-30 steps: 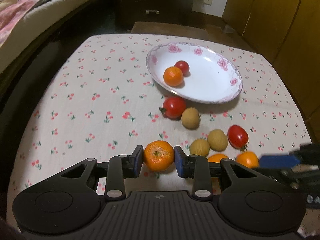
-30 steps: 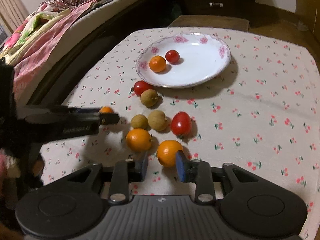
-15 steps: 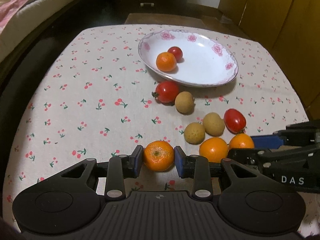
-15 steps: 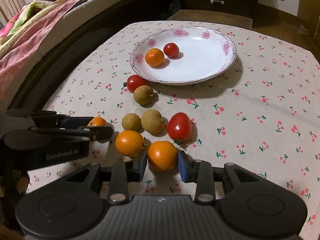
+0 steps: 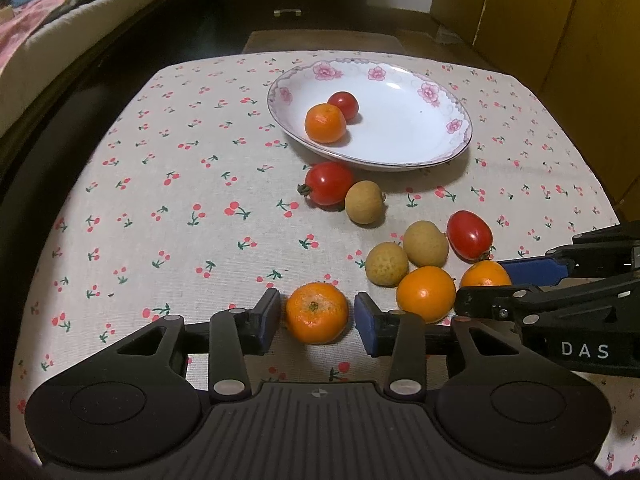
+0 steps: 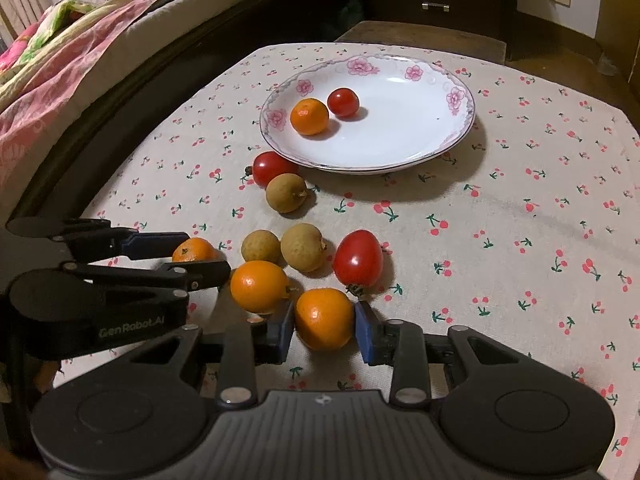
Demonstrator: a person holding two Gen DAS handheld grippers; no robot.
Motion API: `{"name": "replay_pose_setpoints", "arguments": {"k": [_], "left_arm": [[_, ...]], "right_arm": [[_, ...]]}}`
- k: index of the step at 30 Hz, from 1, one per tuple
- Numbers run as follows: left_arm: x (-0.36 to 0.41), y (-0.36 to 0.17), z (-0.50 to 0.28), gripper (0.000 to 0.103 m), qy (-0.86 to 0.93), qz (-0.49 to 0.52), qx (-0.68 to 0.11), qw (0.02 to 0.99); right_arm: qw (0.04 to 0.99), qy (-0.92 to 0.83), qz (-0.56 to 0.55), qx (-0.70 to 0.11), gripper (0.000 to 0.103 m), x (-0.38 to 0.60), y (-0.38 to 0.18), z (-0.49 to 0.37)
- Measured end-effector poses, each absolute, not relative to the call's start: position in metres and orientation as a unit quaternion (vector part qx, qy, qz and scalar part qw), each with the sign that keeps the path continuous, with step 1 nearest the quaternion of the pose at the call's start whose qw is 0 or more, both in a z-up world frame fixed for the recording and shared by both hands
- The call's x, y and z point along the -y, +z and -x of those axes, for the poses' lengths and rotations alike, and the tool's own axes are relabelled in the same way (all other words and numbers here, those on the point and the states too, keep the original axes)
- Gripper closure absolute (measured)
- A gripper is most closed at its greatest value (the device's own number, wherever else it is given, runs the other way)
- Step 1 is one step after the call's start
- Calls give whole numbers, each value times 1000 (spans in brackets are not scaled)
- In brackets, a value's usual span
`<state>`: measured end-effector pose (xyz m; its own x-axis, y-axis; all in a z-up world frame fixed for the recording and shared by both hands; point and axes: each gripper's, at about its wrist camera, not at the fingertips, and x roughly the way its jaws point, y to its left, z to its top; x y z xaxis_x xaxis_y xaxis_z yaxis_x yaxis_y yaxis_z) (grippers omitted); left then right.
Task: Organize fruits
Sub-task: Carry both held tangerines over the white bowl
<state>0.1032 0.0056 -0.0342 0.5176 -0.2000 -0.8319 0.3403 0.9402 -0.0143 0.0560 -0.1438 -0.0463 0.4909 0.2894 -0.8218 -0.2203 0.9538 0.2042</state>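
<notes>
- Your left claw [image 5: 316, 318], bottom centre of its own view, is opening around a small round orange mandarin with a pitted skin and green stem scar [image 5: 317, 313]; gaps show on both sides, so it is released on the cherry-print cloth of the bench [image 5: 160, 200].
- Your right claw [image 6: 324, 330], low centre in its view, is clenched on a smooth glossy orange mandarin [image 6: 325, 319], both blue pads touching it.
- These fruits look light, firm yet bruisable, slightly slick. Grip them across the widest middle, gently.
- The white shallow plate with pink flowers [image 6: 420, 152] sits upper centre, holding one mandarin and one red tomato.
</notes>
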Motion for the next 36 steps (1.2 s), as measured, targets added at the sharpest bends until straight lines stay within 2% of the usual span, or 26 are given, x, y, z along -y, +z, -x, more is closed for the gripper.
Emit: {"name": "replay_pose_setpoints", "arguments": {"k": [7,13,36], "left_arm": [[-6,-34,-100,55,-151,-73,-470,867],[-4,-32,-98,61,-149,-68,-472,866],[7,-12,-97,62,-164,-49,-453,875]], "right_arm": [[864,145,-33,-481,71,146,-43,-51],[866,139,-36,-479,71,149,-40,-48],[877,142,-48,-456,71,152,-24,-43]]}}
